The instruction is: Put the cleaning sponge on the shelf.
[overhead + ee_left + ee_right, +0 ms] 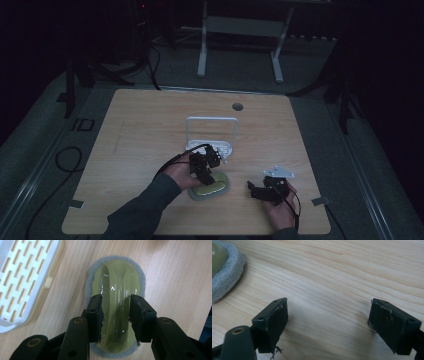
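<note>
Sitting on the wooden surface (140, 130) just in front of a white slatted rack (212, 132), the green scrubber (117, 285) has its raised handle clenched by the left hand-held gripper (116, 315), while the right hand-held gripper (328, 325) hovers nearby, jaws spread wide, holding nothing.

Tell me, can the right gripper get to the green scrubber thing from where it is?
Probably yes. The right gripper is open over bare table, nothing lying between it and the scrubber. But the left gripper already straddles the scrubber's ridge, so they'd crowd.
</note>
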The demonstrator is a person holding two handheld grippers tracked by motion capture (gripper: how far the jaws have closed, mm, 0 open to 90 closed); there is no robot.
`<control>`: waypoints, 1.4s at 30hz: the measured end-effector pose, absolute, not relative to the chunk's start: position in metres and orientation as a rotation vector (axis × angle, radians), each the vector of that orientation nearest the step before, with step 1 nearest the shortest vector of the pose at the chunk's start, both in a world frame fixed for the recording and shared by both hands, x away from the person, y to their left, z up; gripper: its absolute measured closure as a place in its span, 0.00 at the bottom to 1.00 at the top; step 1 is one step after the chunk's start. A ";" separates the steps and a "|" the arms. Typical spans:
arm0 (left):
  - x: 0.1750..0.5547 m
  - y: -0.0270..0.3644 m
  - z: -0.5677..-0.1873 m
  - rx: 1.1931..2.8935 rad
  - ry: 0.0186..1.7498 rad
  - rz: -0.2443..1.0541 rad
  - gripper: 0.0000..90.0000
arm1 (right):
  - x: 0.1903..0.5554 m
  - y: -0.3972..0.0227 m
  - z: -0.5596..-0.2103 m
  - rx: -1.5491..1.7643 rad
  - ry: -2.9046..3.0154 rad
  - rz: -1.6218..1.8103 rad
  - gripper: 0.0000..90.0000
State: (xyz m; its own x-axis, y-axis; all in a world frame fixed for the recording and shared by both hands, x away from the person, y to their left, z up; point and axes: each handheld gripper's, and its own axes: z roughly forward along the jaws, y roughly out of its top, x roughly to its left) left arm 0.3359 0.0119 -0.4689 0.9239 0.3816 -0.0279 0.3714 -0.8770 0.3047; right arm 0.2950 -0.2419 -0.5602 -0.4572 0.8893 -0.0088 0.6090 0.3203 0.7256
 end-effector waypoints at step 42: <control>0.333 0.022 -0.473 2.946 0.489 -0.053 0.78 | 0.295 -0.242 -0.560 1.332 2.184 0.932 0.17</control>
State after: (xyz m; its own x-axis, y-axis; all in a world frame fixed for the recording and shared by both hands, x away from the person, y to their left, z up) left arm 0.3333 0.0220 -0.4729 0.9461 0.3182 -0.0603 0.3237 -0.9348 0.1464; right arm 0.2949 -0.2417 -0.5602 -0.4555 0.8902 -0.0063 0.6114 0.3180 0.7246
